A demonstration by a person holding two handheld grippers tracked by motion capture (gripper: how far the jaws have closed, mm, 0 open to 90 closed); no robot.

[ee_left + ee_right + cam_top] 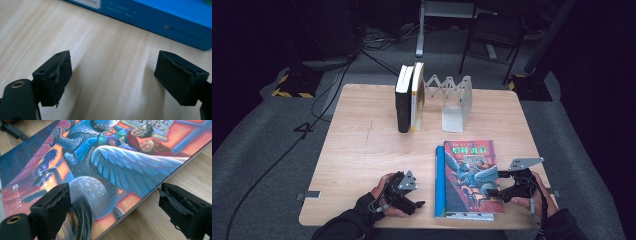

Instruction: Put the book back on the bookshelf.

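Worktop (362,150): pale wood, square. All places below are given from the illustrated book.

Illustrated book (470,175): lies flat, cover up, at the near right of the worktop, stacked on a blue book (440,180) whose spine shows along its left edge. Well behind it, toward the far edge, two upright books (409,97) stand against a folding metal bookend (452,102).

Right tool (504,187): at the illustrated book's right edge, jaws spread wide. In the right gripper view one pad hangs over the cover (105,170) and the other over bare wood past the edge, so the edge runs between them. Neither pad presses on it; nothing is pinched.

Left tool (409,197): just left of the blue book, low over the wood, jaws spread and empty. In the left gripper view the blue spine (160,17) lies ahead of the pads with bare wood between.

Risks, as I judge them:
- Stack is loose. A pinch at the right edge may catch the cover alone, folding it open rather than lifting the book.
- A sideways push from the right tool could slide the top book off the blue one, or shove both toward the left tool.
- A one-edge grip on a thick book invites sagging and slipping out.
- The near edge of the worktop is close; a dragged book could tip off it.
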